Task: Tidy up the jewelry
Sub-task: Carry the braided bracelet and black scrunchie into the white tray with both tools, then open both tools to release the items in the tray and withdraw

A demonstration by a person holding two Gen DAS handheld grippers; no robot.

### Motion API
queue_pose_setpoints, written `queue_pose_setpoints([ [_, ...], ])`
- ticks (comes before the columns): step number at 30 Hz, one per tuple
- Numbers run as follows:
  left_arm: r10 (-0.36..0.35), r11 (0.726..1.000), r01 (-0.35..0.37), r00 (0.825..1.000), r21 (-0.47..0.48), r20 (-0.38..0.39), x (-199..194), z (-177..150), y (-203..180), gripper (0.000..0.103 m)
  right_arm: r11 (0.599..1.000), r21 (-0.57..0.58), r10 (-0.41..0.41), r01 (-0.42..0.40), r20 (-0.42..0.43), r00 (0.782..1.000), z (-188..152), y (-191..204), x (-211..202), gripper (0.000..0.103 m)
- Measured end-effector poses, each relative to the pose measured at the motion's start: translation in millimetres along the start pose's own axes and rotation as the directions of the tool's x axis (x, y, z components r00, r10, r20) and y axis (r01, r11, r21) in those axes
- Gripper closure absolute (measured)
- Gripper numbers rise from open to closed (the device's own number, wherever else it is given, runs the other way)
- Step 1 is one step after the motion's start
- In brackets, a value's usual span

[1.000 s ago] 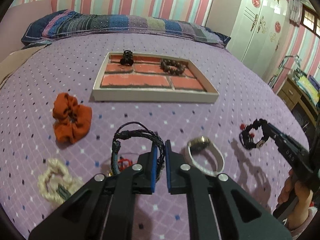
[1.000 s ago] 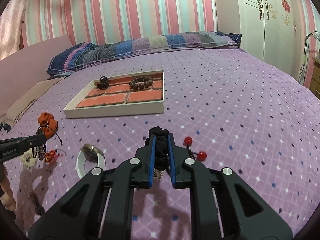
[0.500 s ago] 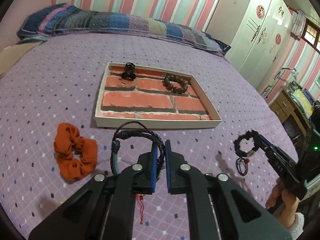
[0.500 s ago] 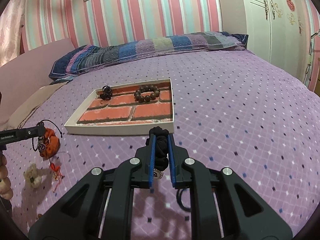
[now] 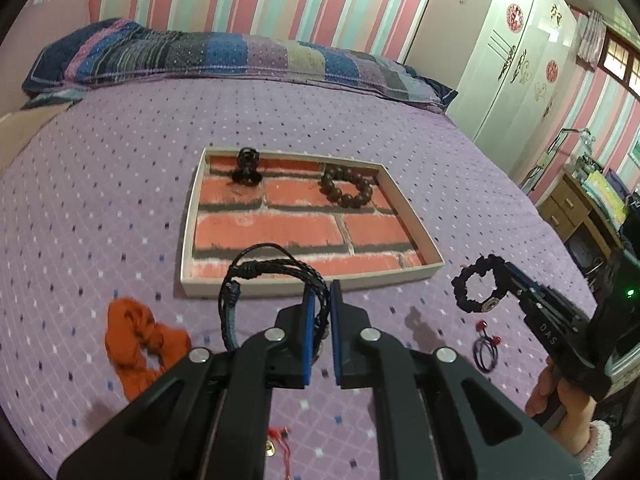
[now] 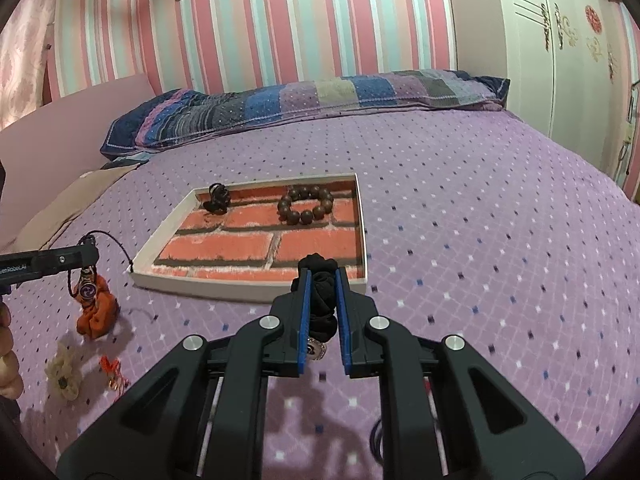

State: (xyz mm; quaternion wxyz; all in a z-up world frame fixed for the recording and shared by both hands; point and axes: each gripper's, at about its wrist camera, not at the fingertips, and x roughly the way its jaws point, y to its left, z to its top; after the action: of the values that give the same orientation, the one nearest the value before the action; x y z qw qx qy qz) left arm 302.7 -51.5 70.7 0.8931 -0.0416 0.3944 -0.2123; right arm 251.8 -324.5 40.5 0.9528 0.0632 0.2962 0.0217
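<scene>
The brick-patterned tray (image 5: 412,220), now just ahead of both tools, has been approached. A braided cord bracelet (image 5: 272,270) is pinched by the left gripper (image 5: 319,312), a black bracelet (image 6: 322,296) (knotted) by the right gripper (image 6: 321,304); placement seems imminent.

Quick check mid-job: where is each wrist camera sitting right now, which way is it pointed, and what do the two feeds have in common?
Left wrist: rides behind the left gripper, facing the tray; its fingers clamp a black braided cord bracelet; the right gripper and hand show at right.
Right wrist: rides behind the right gripper, facing the tray's near right corner; it clamps a black knotted bracelet; the left gripper's tip shows at left.
Shared: tray, brown bead bracelet, orange scrunchie, striped pillow.
</scene>
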Motion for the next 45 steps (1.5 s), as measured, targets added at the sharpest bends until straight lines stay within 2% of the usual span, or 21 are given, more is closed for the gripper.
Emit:
queue_pose_setpoints([
  [7, 0.068, 0.998, -0.068, 0.998, 0.007, -0.007, 40, 39, 13, 0.095, 0.999, -0.051, -0.009, 0.010, 0.007, 1.000, 36, 14, 39, 0.090],
  [15, 0.157, 0.987, -0.158, 0.985, -0.013, -0.072, 113, 72, 44, 0.095, 0.997, -0.074, -0.038, 0.034, -0.057, 0.998, 65, 22, 122, 0.090],
  [23, 0.268, 0.962, -0.273, 0.949, -0.007, -0.166, 186, 86, 73, 0.095, 0.997, -0.028, -0.076, 0.072, -0.181, 0.981, 71, 9, 203, 0.090],
  [31, 0.334, 0.941, -0.338, 0.915, 0.020, -0.224, 229, 103, 87, 0.095, 0.994, -0.005, -0.107, 0.109, -0.267, 0.958, 82, -5, 248, 0.090],
  [35, 0.328, 0.942, -0.334, 0.911, 0.020, -0.249, 235, 110, 90, 0.094, 0.992, -0.036, -0.130, 0.125, -0.292, 0.947, 86, -3, 258, 0.090],
  [39, 0.346, 0.937, -0.345, 0.903, 0.050, -0.253, 232, 106, 87, 0.094, 0.989, -0.076, -0.145, 0.128, -0.300, 0.943, 86, 2, 257, 0.083],
  [40, 0.342, 0.939, -0.342, 0.903, 0.046, -0.258, 230, 105, 87, 0.093, 0.990, -0.071, -0.141, 0.125, -0.301, 0.943, 86, 1, 256, 0.073],
  [41, 0.338, 0.940, -0.339, 0.903, 0.044, -0.264, 228, 103, 87, 0.085, 0.991, -0.060, -0.130, 0.117, -0.301, 0.945, 86, 0, 254, 0.062],
  [42, 0.337, 0.940, -0.338, 0.903, 0.043, -0.268, 225, 102, 86, 0.067, 0.993, -0.055, -0.121, 0.109, -0.301, 0.946, 87, -1, 252, 0.059],
  [44, 0.347, 0.937, -0.344, 0.906, 0.056, -0.241, 213, 101, 81, 0.047, 0.994, -0.058, -0.109, 0.097, -0.290, 0.951, 88, 0, 243, 0.053],
  [45, 0.346, 0.938, -0.340, 0.911, 0.068, -0.224, 206, 101, 77, 0.046, 0.994, -0.061, -0.108, 0.094, -0.284, 0.953, 89, 1, 239, 0.050],
])
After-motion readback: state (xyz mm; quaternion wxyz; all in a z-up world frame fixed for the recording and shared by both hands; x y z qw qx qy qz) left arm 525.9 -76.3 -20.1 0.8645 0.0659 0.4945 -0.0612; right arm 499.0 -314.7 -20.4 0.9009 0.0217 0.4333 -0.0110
